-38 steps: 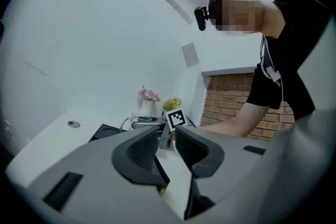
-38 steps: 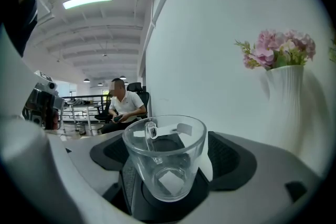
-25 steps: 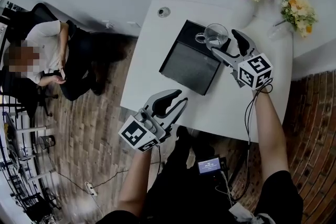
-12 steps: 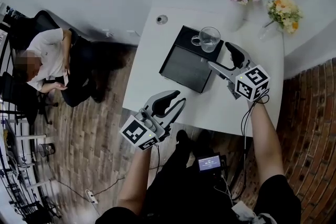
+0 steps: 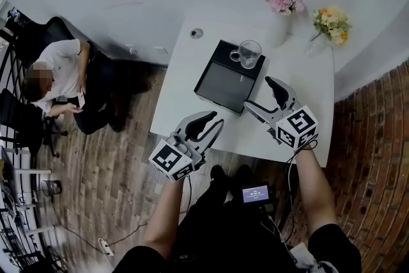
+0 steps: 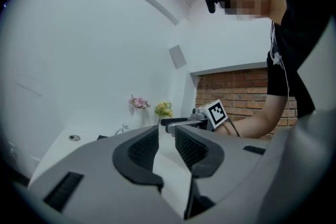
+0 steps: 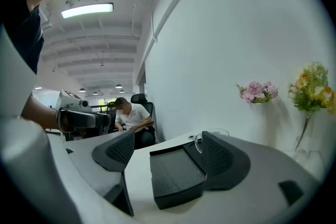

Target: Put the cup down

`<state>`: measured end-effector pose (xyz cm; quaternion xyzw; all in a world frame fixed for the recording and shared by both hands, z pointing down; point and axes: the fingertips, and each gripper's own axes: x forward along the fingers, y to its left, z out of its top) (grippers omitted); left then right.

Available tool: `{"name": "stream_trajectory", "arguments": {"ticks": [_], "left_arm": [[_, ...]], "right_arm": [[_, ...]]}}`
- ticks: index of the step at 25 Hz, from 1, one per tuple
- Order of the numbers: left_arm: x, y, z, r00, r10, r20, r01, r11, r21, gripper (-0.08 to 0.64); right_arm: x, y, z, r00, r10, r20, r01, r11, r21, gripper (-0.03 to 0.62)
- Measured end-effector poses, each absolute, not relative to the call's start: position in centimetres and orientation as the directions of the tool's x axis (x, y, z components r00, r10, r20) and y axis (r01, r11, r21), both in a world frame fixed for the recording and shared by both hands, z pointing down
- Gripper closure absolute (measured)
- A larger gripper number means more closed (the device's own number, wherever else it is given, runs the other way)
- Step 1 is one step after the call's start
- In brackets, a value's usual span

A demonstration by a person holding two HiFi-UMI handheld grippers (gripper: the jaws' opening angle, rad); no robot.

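Observation:
A clear glass cup point(image 5: 248, 54) with a handle stands upright on the far end of a black tray point(image 5: 220, 81) on the white table point(image 5: 192, 73). My right gripper point(image 5: 261, 95) is open and empty, hovering over the table's near right part, well short of the cup. In the right gripper view the cup point(image 7: 200, 140) peeks out beside the right jaw, beyond the tray point(image 7: 176, 173), with the gripper point(image 7: 167, 139) spread wide. My left gripper point(image 5: 217, 119) floats at the table's near edge, its jaws point(image 6: 167, 136) a narrow gap apart with nothing between them.
A vase of pink flowers point(image 5: 281, 3) and another of yellow flowers point(image 5: 330, 22) stand at the table's far edge against the wall. A round cable port point(image 5: 197, 33) sits at the far left corner. A person point(image 5: 61, 77) sits on a chair to the left. Brick floor lies right.
The right gripper let go of the cup, leaving it on the black tray, and drew back toward me with its jaws open. The left gripper barely moved.

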<state>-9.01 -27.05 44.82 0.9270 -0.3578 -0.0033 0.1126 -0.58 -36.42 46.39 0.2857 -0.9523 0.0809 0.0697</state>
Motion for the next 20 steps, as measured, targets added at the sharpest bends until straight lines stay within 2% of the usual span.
{"name": "stream_trajectory", "arguments": {"ticks": [11, 20], "left_arm": [[-8.6, -25.6, 43.6, 0.754, -0.652, 0.078, -0.652, -0.73, 0.205, 0.468], [-6.2, -23.4, 42.7, 0.793, -0.607, 0.053, -0.604, -0.771, 0.201, 0.468]], "right_arm": [[0.0, -29.6, 43.4, -0.812, -0.557, 0.174, -0.575, 0.814, -0.083, 0.241], [0.5, -26.0, 42.1, -0.79, -0.589, 0.17, -0.599, 0.801, -0.011, 0.385]]}}
